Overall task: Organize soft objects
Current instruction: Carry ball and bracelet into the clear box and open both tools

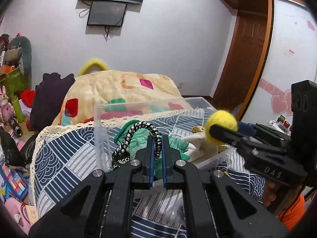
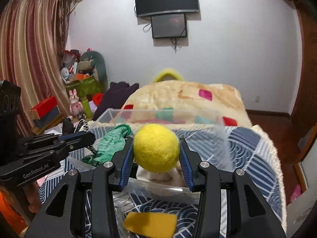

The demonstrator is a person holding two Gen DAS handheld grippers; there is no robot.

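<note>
My left gripper point(image 1: 158, 138) is shut on a black-and-white braided loop point(image 1: 138, 132), held over the near-left corner of a clear plastic box point(image 1: 101, 127). Inside the box lie a green knitted cloth point(image 1: 138, 142) and a white soft toy point(image 1: 200, 144). My right gripper point(image 2: 156, 141) is shut on a yellow felt ball point(image 2: 156, 148), above the same clear box point(image 2: 164, 188). The green cloth point(image 2: 107, 146) lies to the ball's left. In the left wrist view the ball point(image 1: 221, 124) shows at the right, pinched by the right gripper point(image 1: 220, 130). The left gripper point(image 2: 89, 138) enters the right wrist view from the left.
The box stands on a blue-and-white patterned cloth point(image 1: 65, 158) with a lace edge. A yellow felt sheet point(image 2: 150, 225) lies in front of the box. Behind it is a cream blanket point(image 2: 188, 99). Toys and boxes point(image 2: 79, 91) crowd the left side of the room.
</note>
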